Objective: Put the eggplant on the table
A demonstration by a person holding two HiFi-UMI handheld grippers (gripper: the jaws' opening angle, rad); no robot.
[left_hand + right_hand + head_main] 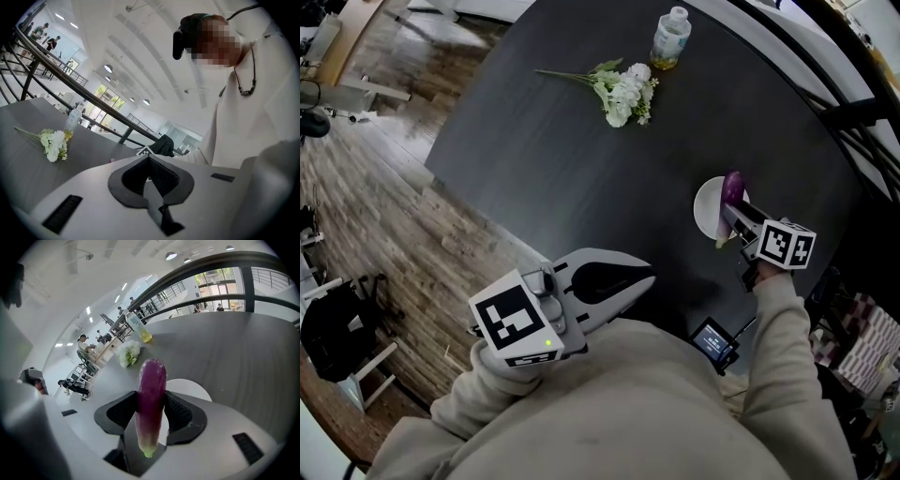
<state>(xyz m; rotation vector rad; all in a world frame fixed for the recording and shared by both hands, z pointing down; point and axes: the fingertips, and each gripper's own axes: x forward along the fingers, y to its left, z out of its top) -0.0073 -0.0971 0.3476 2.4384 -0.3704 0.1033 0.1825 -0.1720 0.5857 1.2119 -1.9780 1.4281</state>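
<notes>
A long purple eggplant (pixel 732 190) (pixel 152 376) with a green stem end sticks out forward between the jaws of my right gripper (pixel 731 221) (pixel 151 401), which is shut on its middle. It hangs just above a small white plate (pixel 705 208) (pixel 190 387) at the right side of the dark round table (pixel 581 159). My left gripper (pixel 630 281) (pixel 149 158) is held low near my body at the table's near edge. Its jaws are shut, with nothing between them.
A bunch of white flowers (pixel 623 92) (pixel 54 143) lies at the far side of the table, with a clear bottle (pixel 671 37) (pixel 72 119) of yellowish liquid beyond it. A small device with a screen (pixel 713 341) sits near the table's near edge. A railing runs along the right.
</notes>
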